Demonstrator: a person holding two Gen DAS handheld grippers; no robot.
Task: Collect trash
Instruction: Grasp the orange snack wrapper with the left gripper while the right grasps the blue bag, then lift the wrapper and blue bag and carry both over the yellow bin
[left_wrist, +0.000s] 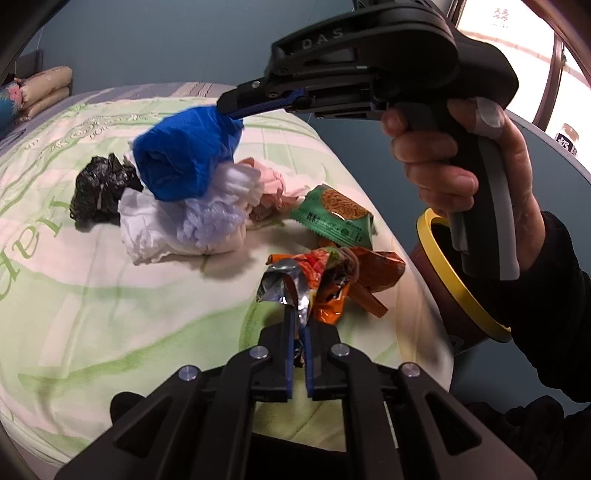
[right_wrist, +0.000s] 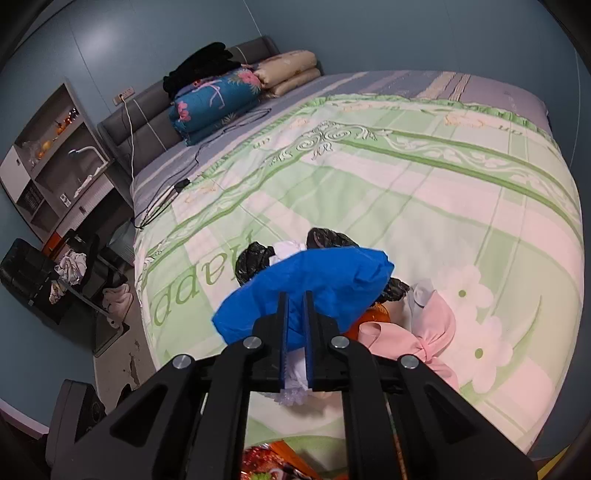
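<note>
Trash lies on a green and white bedspread (left_wrist: 92, 288). My left gripper (left_wrist: 298, 314) is shut on a crumpled foil and orange snack wrapper (left_wrist: 317, 284). My right gripper (right_wrist: 295, 295), also in the left wrist view (left_wrist: 231, 107), is shut on a blue plastic bag (right_wrist: 314, 284) and holds it above the pile; the bag also shows in the left wrist view (left_wrist: 184, 155). Below it lie a white bag (left_wrist: 177, 225), a black bag (left_wrist: 99, 188), pink trash (left_wrist: 273, 184) and a green snack packet (left_wrist: 336, 218).
A brown bin with a yellow rim (left_wrist: 454, 280) stands by the bed's right edge. Folded quilts (right_wrist: 236, 96) and a cable (right_wrist: 177, 184) lie at the head of the bed. A shelf unit (right_wrist: 55, 155) and clutter (right_wrist: 70, 269) stand on the floor.
</note>
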